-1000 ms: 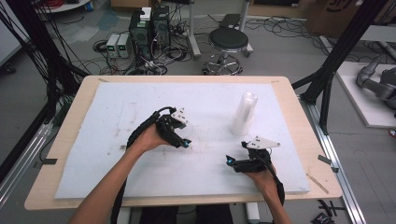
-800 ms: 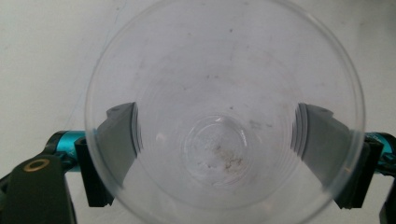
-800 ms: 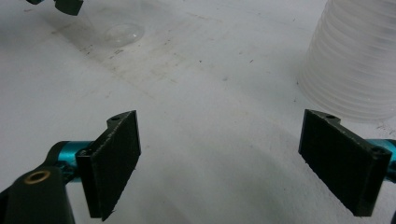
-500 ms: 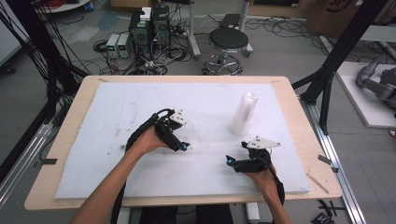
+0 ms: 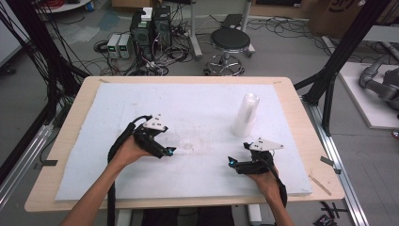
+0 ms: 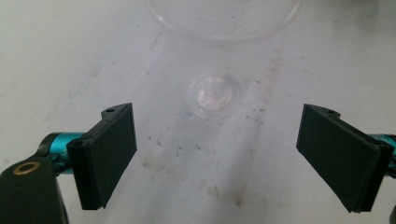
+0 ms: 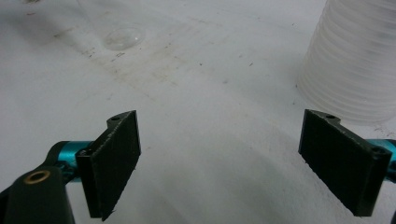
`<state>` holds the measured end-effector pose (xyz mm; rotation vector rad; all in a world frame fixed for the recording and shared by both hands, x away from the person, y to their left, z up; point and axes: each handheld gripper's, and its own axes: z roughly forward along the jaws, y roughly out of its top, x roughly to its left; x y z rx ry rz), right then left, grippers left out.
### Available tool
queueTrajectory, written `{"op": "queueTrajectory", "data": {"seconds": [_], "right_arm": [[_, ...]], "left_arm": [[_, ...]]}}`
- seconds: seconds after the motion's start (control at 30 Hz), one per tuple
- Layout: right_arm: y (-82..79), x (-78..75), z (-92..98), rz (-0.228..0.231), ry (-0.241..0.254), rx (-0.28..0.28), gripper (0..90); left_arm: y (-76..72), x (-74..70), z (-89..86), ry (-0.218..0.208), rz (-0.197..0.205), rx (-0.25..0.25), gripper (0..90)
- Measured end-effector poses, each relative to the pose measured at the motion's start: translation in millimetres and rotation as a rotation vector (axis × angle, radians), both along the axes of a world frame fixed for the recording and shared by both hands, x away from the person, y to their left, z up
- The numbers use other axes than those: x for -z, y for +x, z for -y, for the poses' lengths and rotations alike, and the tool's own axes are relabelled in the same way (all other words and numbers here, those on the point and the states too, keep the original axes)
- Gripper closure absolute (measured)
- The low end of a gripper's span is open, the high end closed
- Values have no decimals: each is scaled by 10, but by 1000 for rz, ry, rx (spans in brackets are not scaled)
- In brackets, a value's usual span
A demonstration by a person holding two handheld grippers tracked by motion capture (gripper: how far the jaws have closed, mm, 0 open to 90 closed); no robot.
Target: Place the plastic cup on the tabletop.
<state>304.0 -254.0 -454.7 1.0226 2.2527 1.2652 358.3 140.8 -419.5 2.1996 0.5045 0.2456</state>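
Standing free on the white board (image 5: 117, 122), the clear cup (image 6: 215, 46) is just ahead of the left gripper (image 6: 215, 154), whose empty jaws have just been opening; backing away straight is avoiding a knock. The right gripper (image 7: 233, 163) is waiting wide open near the cup stack (image 7: 355, 60).

**Around the worktop: stool, boxes and cables**

The worktop (image 5: 301, 113) is pale wood covered by a scuffed white sheet (image 5: 141, 103). Behind it on the grey floor stands a round black stool (image 5: 230, 39) on a chrome base. To its left sit dark computer towers (image 5: 151, 29) and two small grey boxes (image 5: 118, 45) amid tangled cables (image 5: 101, 66). Black frame posts (image 5: 346, 44) rise at the right.
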Motion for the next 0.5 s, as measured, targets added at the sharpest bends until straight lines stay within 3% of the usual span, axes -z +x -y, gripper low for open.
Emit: {"op": "queueTrajectory", "data": {"seconds": [0.13, 0.23, 0.27, 0.5], "right_arm": [[-2, 0, 9, 5, 7, 4, 127], [-6, -1, 10, 8, 8, 13, 127], [-8, -2, 9, 9, 7, 11, 127], [-20, -3, 12, 22, 8, 15, 127]], "left_arm": [[-239, 56, -302, -69, 53, -80, 121], [-417, 140, -533, -194, 67, -168, 121], [-469, 170, -593, -215, 73, -190, 121], [-679, 323, -758, -238, 89, -270, 122]]}}
